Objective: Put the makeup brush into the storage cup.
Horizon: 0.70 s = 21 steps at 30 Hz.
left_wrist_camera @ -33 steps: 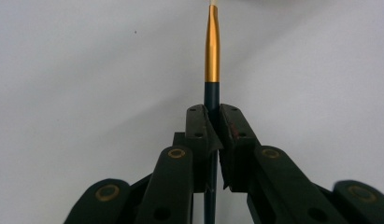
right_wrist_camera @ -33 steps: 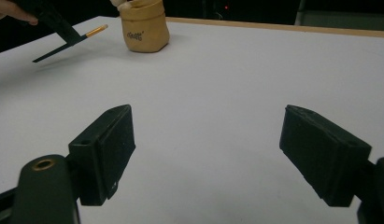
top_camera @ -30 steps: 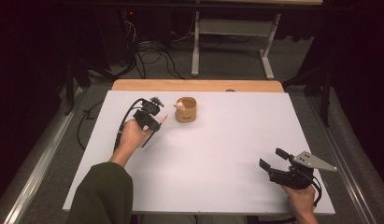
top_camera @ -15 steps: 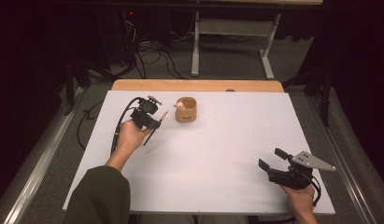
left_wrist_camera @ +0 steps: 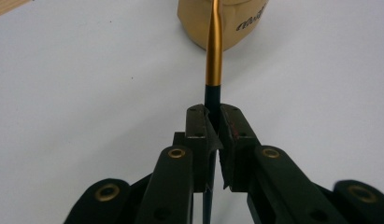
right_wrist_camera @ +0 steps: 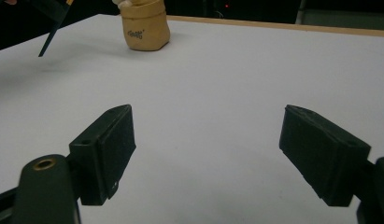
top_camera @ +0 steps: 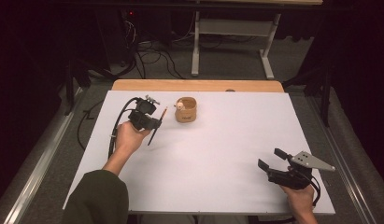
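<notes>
In the high view the left gripper (top_camera: 150,122) sits in the upper left of the frame, its jaws pinching a slim pen-like stick (top_camera: 157,125) with a dark shaft and an orange end. The small tan pouch-shaped holder (top_camera: 185,110) stands upright just to the right of it, near the top middle of the white surface (top_camera: 217,154).

In the left gripper view the stick (left_wrist_camera: 214,56) runs straight up the frame from between the pressed-together jaws, and its orange end overlaps the holder (left_wrist_camera: 236,21) at the top edge. So the stick's long axis points at the holder, but whether the tip is over the opening, against the wall or short of it cannot be told.

The likely next move is to drop the stick into the holder; for that it probably has to stand more upright over the opening.

The right gripper (top_camera: 273,160) rests at the lower right of the high view, well apart from the holder, with its jaws spread wide and nothing between them. The left hand is plainly the nearer one.
</notes>
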Tool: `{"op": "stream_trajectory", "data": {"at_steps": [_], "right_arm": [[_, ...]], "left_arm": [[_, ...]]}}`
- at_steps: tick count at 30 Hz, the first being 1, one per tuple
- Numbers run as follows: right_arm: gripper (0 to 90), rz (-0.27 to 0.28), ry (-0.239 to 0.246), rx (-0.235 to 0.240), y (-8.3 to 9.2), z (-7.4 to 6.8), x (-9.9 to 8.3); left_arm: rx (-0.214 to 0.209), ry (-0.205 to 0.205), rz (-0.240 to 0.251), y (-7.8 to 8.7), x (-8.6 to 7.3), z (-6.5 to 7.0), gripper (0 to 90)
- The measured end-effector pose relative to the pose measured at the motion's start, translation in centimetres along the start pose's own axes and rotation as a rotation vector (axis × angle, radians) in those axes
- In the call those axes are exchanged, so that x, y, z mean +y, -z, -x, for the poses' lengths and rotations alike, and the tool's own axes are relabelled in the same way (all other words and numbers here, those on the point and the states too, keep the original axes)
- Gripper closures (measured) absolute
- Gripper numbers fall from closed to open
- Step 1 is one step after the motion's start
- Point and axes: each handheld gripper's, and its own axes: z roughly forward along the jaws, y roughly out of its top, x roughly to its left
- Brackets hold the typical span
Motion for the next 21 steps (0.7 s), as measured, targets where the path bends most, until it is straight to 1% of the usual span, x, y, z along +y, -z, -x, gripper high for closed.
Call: {"op": "stream_trajectory", "data": {"at_steps": [2, 4, 6, 11, 12, 17, 21], "right_arm": [[20.1, 0.003, 0.001, -0.001, 0.0, 0.1, 0.0], [20.1, 0.008, -0.008, -0.003, 0.1, 0.1, 0.0], [20.1, 0.007, -0.005, -0.003, 0.1, 0.1, 0.0], [20.1, 0.000, 0.006, 0.000, -0.1, -0.1, 0.0], [20.1, -0.002, 0.003, 0.000, -0.1, 0.0, 0.0], [20.1, 0.005, -0.004, -0.002, 0.0, 0.0, 0.0], [20.1, 0.002, 0.004, 0.000, 0.0, -0.1, 0.0]], "left_arm": [[-0.005, 0.004, 0.010, 0.2, -0.1, 0.0, 82.6], [-0.009, 0.003, 0.015, 0.3, -0.1, 0.0, 82.7], [-0.012, -0.002, 0.018, 0.5, -0.2, 0.0, 82.7], [-0.015, -0.003, 0.043, 1.1, -0.4, 0.1, 82.8], [-0.016, 0.002, 0.053, 1.1, -0.4, 0.1, 82.7], [-0.032, -0.001, 0.079, 1.7, -0.6, 0.2, 82.8], [-0.044, -0.003, 0.101, 2.1, -0.7, 0.4, 82.8]]}}
